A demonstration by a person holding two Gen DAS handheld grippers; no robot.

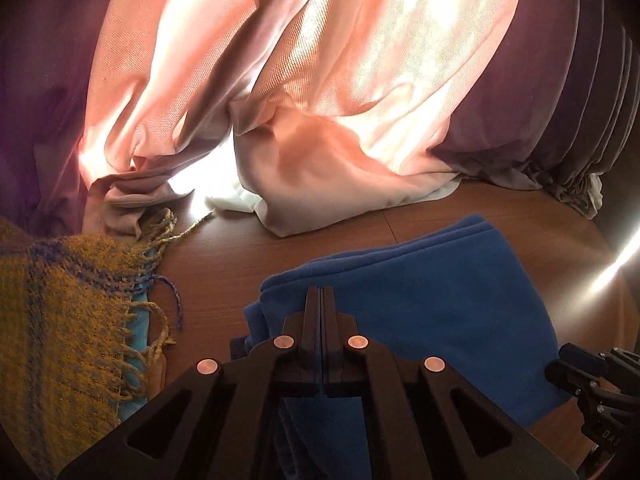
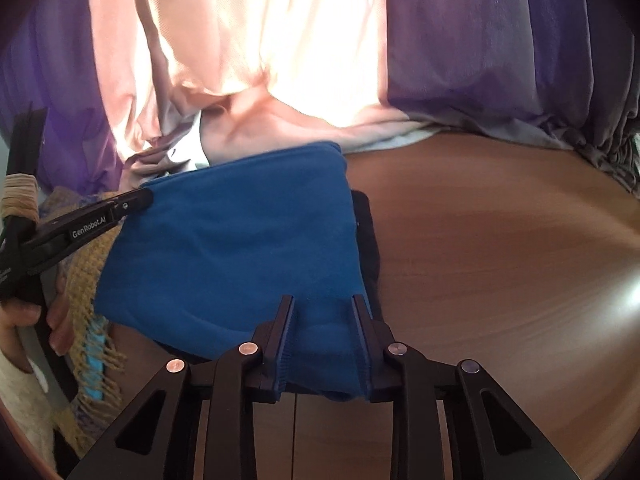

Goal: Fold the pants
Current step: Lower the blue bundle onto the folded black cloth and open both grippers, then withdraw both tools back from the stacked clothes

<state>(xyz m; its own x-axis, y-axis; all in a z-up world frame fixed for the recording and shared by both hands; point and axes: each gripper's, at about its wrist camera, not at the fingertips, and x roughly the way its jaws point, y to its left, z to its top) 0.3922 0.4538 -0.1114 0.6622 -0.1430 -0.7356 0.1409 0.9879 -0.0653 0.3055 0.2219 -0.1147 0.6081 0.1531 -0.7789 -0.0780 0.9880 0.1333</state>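
The blue fleece pants lie folded in a thick stack on the wooden table. My left gripper is shut, its tips resting over the stack's left edge with no cloth visible between them. In the right wrist view the pants fill the middle. My right gripper is open, its fingers straddling the near edge of the stack. The left gripper shows there at the stack's far left corner. The right gripper's body shows at the left view's lower right.
A yellow and blue fringed scarf lies left of the pants. Pink and purple curtains hang behind the table and pool on it. Bare wooden table lies right of the pants. A hand holds the left gripper.
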